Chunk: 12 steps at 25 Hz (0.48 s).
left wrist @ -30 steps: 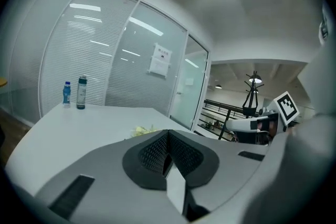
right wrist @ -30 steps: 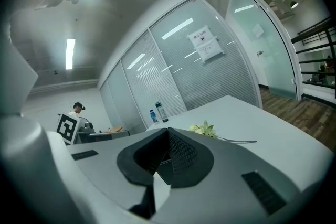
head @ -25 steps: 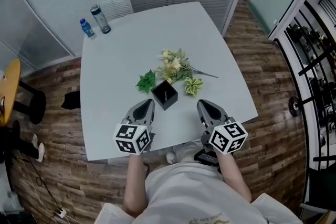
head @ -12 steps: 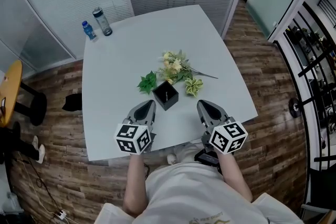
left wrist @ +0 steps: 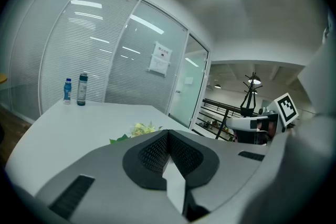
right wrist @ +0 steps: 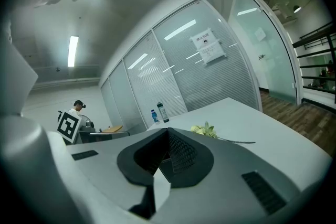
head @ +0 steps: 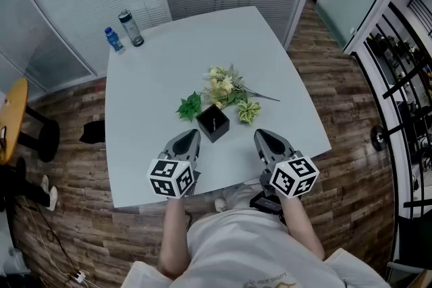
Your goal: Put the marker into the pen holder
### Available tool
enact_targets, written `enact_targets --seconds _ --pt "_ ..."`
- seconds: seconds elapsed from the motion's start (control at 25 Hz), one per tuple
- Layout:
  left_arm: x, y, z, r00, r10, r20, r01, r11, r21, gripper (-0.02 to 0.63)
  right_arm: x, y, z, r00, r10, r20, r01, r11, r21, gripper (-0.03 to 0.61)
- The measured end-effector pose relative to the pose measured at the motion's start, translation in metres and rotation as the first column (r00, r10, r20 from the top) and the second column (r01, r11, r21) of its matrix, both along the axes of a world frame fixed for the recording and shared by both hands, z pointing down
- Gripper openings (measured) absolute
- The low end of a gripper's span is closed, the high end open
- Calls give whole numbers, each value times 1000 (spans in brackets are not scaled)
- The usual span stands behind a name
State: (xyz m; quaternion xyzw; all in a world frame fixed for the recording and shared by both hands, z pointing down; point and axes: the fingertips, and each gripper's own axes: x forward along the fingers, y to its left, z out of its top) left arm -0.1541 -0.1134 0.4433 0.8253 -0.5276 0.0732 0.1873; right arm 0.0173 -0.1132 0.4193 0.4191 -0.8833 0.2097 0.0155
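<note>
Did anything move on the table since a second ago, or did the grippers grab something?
Nothing visibly changed. The left gripper and the right gripper stay shut and empty above the near edge of the table. The black pen holder, the flowers and the two bottles are where they were.

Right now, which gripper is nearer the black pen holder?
Left. The left gripper sits just below-left of the pen holder; the right gripper is farther off, to its lower right.
</note>
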Motion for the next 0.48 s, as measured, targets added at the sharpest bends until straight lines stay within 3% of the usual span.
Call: enact_targets --seconds 0.48 --pt "-1 -4 5 1000 2 -11 -3 1000 -15 11 3 -4 4 1000 8 -2 -8 1000 -10 15"
